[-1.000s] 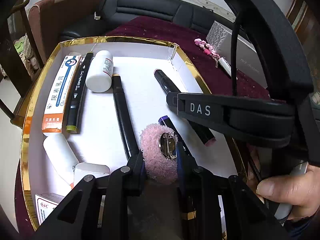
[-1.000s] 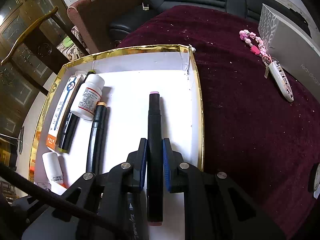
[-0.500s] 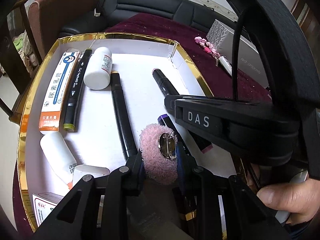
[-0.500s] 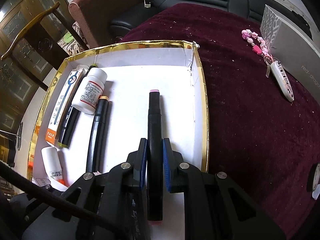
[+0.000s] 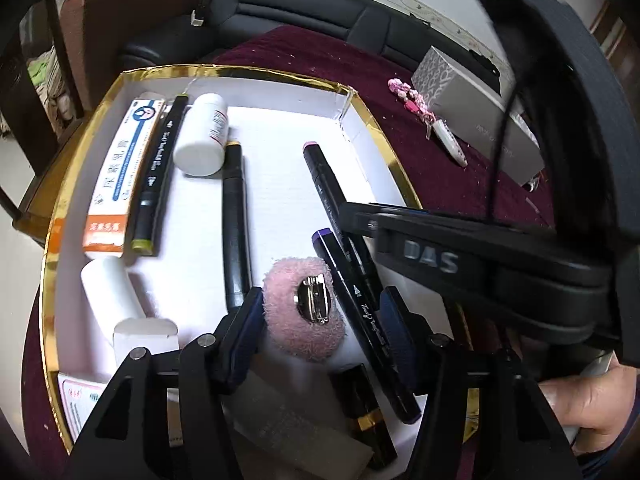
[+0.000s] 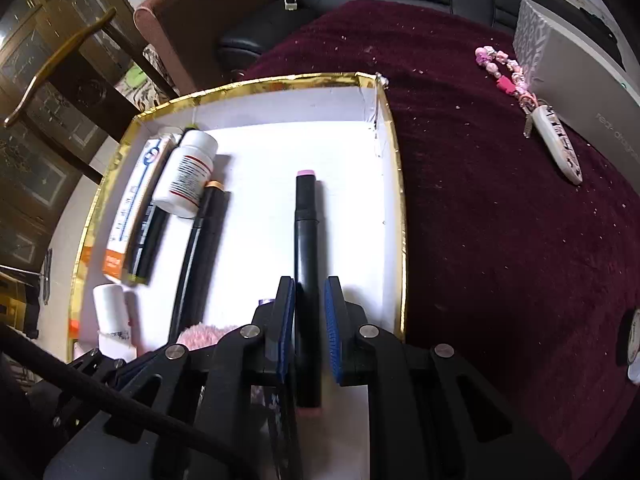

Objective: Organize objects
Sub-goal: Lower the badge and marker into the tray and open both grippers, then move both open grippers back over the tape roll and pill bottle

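Change since the earlier frame: left gripper jaws have just been opening; they now stand apart around the pink fluffy hair clip, the left pad beside it, the right pad clear of it with the purple-capped marker between. The clip lies on the box floor near the front edge.

Right gripper: unchanged, clamped tight on the pink-capped marker, which points toward the box's far edge, close to its right wall.

Container: one gold-rimmed white box on a maroon cloth.

Contents, counted: four black markers, two lying free along the left half, one with a yellow-green cap and one with an orange cap; two white bottles; one ointment carton against the left wall; two small cartons at the front left corner, possibly more, partly hidden.

Outside the box: one beaded keychain, one grey box.

Pose: both grippers tilt steeply downward over the box's front edge; a hand grips the right handle.
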Demonstrator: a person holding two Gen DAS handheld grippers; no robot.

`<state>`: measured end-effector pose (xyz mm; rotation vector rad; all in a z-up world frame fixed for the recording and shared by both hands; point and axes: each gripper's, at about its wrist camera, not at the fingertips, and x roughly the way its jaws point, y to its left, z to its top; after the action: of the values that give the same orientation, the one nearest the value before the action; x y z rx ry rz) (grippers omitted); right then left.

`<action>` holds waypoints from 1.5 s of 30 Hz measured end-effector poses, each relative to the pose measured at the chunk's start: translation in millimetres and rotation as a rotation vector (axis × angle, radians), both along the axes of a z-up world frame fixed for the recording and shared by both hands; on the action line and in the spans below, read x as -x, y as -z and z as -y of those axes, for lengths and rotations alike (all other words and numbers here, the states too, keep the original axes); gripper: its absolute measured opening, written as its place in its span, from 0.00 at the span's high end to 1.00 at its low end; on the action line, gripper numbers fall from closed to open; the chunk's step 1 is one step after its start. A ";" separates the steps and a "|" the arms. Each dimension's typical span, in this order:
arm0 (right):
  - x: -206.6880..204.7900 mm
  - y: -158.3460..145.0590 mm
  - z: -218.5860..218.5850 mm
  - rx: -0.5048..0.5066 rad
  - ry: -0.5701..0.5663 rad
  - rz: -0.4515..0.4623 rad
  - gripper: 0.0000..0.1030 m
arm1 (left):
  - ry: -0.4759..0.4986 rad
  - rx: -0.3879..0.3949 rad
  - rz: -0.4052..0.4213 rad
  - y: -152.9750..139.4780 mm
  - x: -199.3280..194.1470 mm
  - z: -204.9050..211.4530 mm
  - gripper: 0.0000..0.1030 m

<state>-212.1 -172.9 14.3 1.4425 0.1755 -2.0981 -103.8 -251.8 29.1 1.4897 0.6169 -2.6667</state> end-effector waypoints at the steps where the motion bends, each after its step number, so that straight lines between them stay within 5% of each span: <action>1: -2.1 -4.0 -3.0 0.008 0.003 -0.006 0.88 | -0.003 -0.007 -0.008 -3.3 -2.2 1.0 0.49; 8: -20.3 -30.1 -31.7 0.078 0.021 -0.036 0.83 | -0.015 0.022 -0.046 -22.8 -13.1 -4.4 0.49; 14: -36.3 -42.8 -69.9 0.141 0.072 -0.062 0.63 | -0.003 0.045 -0.086 -42.1 -18.7 -24.7 0.49; 18: -49.2 -46.8 -112.7 0.178 0.119 -0.087 0.52 | 0.028 0.019 -0.083 -48.3 -18.5 -44.0 0.49; 25: -65.5 -47.2 -218.5 0.245 0.259 -0.118 0.50 | 0.125 0.042 -0.085 -58.2 -15.4 -109.5 0.49; 31: -58.5 -49.9 -318.1 0.152 0.469 -0.214 0.36 | 0.260 0.019 -0.078 -51.0 -13.1 -186.2 0.49; 36: -32.3 -35.7 -374.7 0.114 0.608 -0.191 0.35 | 0.379 0.002 -0.041 -33.4 -16.1 -242.7 0.49; 45: 1.5 -6.1 -350.6 -0.015 0.566 -0.181 0.34 | 0.418 -0.001 -0.007 -21.9 -15.5 -251.8 0.49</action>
<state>-213.6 177.7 20.4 1.4241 -0.1721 -2.6856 -88.3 -0.1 51.0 1.7815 0.3340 -2.9649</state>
